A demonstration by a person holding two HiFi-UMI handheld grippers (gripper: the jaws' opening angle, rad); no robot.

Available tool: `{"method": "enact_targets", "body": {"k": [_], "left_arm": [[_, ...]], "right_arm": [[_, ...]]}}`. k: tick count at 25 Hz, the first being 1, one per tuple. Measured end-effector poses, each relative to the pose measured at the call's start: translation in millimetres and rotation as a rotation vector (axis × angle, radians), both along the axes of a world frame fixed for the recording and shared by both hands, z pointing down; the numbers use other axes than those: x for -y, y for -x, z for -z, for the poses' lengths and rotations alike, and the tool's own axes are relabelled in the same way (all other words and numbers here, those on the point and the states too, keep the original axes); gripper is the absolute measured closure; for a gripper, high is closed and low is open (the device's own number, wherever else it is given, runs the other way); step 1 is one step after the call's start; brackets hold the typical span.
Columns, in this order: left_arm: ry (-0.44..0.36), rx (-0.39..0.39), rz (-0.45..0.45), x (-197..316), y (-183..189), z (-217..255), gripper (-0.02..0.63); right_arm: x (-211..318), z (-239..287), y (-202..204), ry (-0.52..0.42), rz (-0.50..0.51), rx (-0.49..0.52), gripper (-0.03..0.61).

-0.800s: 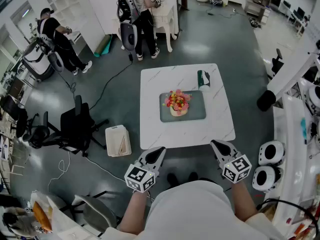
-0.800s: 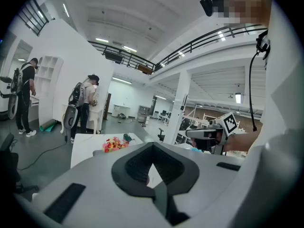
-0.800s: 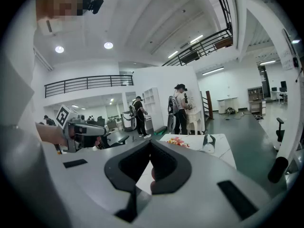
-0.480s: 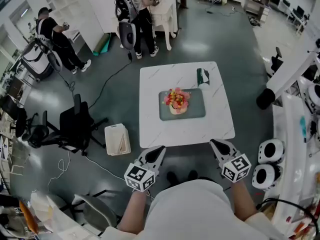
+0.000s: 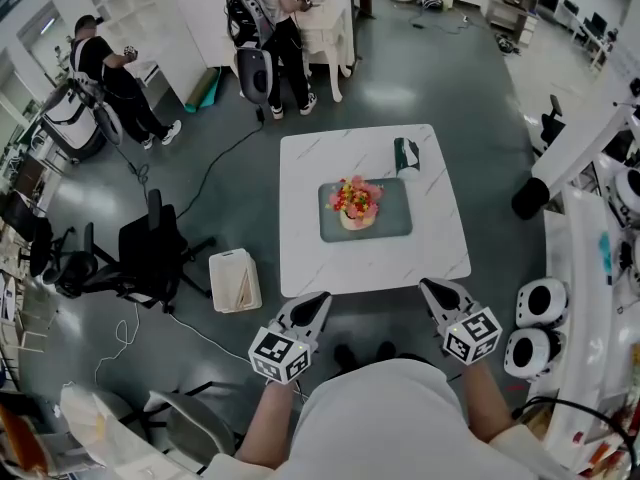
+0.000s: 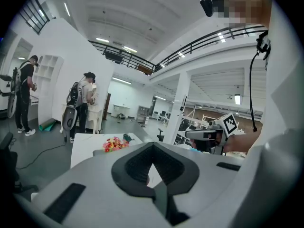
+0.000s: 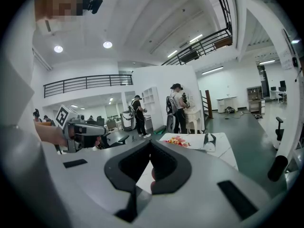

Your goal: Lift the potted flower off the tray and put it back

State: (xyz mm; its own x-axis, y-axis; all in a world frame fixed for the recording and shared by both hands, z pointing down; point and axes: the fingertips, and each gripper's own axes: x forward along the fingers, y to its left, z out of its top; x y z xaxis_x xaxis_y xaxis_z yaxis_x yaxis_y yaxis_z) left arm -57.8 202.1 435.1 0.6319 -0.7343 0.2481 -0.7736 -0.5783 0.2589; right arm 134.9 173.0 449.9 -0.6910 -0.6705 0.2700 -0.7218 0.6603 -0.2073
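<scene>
Potted flower (image 5: 355,203) is sitting near the middle of the grey tray (image 5: 395,224) on the white table (image 5: 300,258), so by the look of things the lift is not yet begun and both the raising and the putting back are waiting to be done. On the left, the left gripper (image 5: 318,299) is hovering off the table's near edge, well apart from the pot, its jaws lying together with nothing between them. In the middle, the flower is apparently standing upright, its long axis running vertical and its pink, red and yellow blooms facing up. A small dark object (image 5: 406,156) is lying just beyond the tray's far right corner. On the right, the right gripper (image 5: 430,286) is hanging level with its partner, jaws likewise pressed together and empty.
</scene>
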Motion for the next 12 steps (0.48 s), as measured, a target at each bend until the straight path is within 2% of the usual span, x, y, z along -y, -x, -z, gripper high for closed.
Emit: {"method": "enact_targets", "body": {"k": [6, 12], "left_arm": [[-0.006, -0.006, -0.008, 0.6, 7.4, 0.0, 0.606], [-0.021, -0.032, -0.016, -0.6, 22.7, 2.0, 0.606]], "right_arm": [[-1.4, -2.7, 6.9, 0.005, -0.014, -0.005, 0.56], [-7.0, -2.9, 20.4, 0.011, -0.016, 0.036, 0.56]]}}
